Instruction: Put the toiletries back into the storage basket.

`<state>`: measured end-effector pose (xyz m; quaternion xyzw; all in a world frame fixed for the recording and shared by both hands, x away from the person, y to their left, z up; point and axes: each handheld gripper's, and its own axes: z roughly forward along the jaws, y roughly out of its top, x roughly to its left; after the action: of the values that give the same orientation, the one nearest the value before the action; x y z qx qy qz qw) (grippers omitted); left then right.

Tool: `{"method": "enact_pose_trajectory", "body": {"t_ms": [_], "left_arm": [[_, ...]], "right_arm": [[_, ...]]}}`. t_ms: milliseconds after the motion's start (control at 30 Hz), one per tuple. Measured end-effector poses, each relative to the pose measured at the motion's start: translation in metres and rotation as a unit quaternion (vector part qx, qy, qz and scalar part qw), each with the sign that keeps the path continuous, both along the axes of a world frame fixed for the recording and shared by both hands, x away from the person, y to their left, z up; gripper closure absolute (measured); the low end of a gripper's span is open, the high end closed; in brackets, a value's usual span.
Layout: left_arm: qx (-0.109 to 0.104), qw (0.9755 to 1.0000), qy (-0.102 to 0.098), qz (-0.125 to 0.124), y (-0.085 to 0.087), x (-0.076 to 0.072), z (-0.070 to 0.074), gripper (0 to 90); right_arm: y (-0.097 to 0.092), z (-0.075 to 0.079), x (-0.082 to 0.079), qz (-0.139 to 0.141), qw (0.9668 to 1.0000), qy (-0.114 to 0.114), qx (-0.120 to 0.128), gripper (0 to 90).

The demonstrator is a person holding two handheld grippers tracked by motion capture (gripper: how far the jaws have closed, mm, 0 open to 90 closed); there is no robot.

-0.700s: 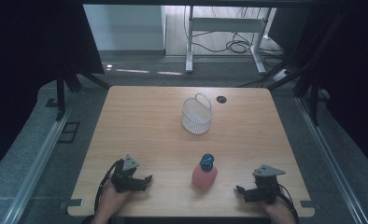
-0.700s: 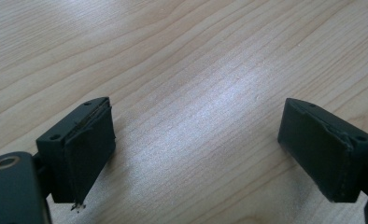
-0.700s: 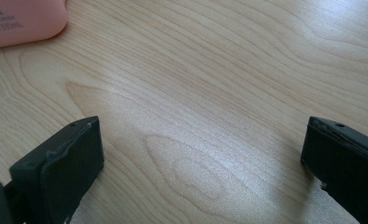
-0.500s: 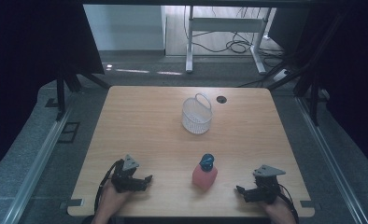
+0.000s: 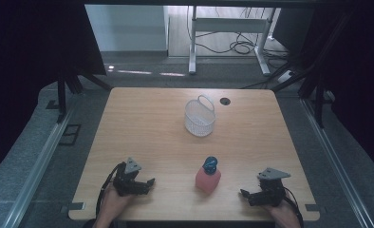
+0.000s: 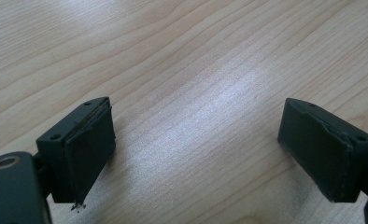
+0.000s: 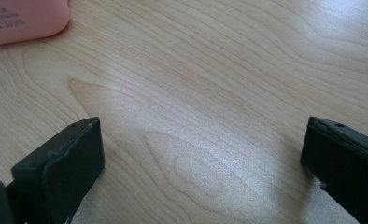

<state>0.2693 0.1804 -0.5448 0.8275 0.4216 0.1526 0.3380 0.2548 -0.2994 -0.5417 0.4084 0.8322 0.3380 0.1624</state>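
1. Wood surface point(image 5: 147, 123), dark room w/ cables behind; white wire basket point(image 5: 200, 118) stands at the far middle.
2. Pink bottle point(image 5: 208, 175) w/ blue cap stands upright near the front edge, between both hands.
3. Left tongs point(image 5: 147, 184) apart, nothing between; right tongs point(image 5: 246, 195) apart, empty too.
4. Nothing has shifted vs. a moment ago: hands parked, bottle untouched, so work likely not begun.

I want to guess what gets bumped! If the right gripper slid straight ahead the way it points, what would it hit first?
Probably the pink bottle. The right gripper lies low on the table, open jaws pointing toward it, bare wood between. The aim may pass just beside it.
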Motion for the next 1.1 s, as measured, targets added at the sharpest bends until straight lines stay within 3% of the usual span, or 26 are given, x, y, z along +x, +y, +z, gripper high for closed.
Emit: {"method": "enact_pose_trajectory", "body": {"t_ms": [300, 1100], "left_arm": [[0.0, 1.0, 0.0, 0.0, 0.0, 0.0, 0.0, 10.6], [0.0, 1.0, 0.0, 0.0, 0.0, 0.0, 0.0, 10.6]], "right_arm": [[-0.0039, 0.0024, -0.0002, -0.005, 0.9999, 0.004, 0.016, 0.0], [0.0026, 0.01, -0.0065, 0.02, 0.9998, -0.005, 0.007, 0.0]]}}
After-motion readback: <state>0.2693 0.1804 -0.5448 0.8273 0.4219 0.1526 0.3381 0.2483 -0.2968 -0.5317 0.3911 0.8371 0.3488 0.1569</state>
